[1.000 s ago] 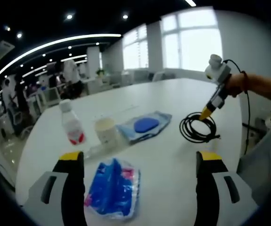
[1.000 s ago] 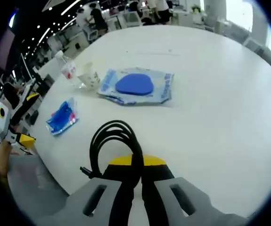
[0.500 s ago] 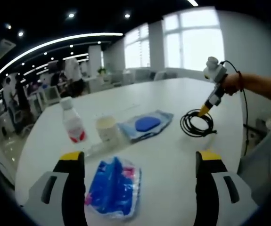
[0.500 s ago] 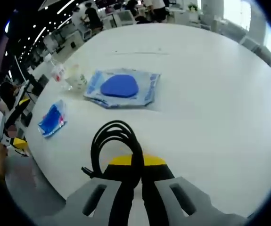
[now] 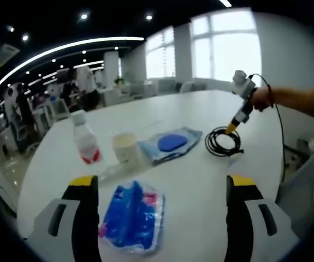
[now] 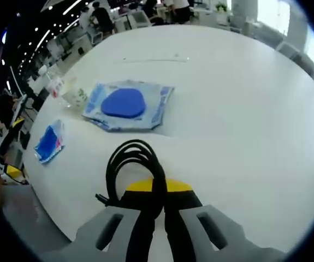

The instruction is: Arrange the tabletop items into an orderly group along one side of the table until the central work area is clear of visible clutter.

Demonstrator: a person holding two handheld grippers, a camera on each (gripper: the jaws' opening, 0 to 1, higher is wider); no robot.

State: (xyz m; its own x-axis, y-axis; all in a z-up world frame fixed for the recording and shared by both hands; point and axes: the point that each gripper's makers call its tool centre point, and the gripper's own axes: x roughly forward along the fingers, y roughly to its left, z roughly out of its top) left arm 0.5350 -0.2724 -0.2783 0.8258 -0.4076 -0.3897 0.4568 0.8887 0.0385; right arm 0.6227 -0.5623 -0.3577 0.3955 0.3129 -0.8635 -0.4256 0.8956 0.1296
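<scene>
Gripping the coiled black cable point(image 6: 129, 166), the right gripper point(image 6: 158, 192) has carried it farther across the table point(image 6: 244, 109).

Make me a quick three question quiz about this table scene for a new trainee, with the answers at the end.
1. True or false: the right tongs are shut on the black cable.
2. What stands between the bottle and the flat packet with the blue disc?
3. Are the left tongs open or shut?

Key:
1. True.
2. The cup.
3. Open, above the blue bag.
</scene>
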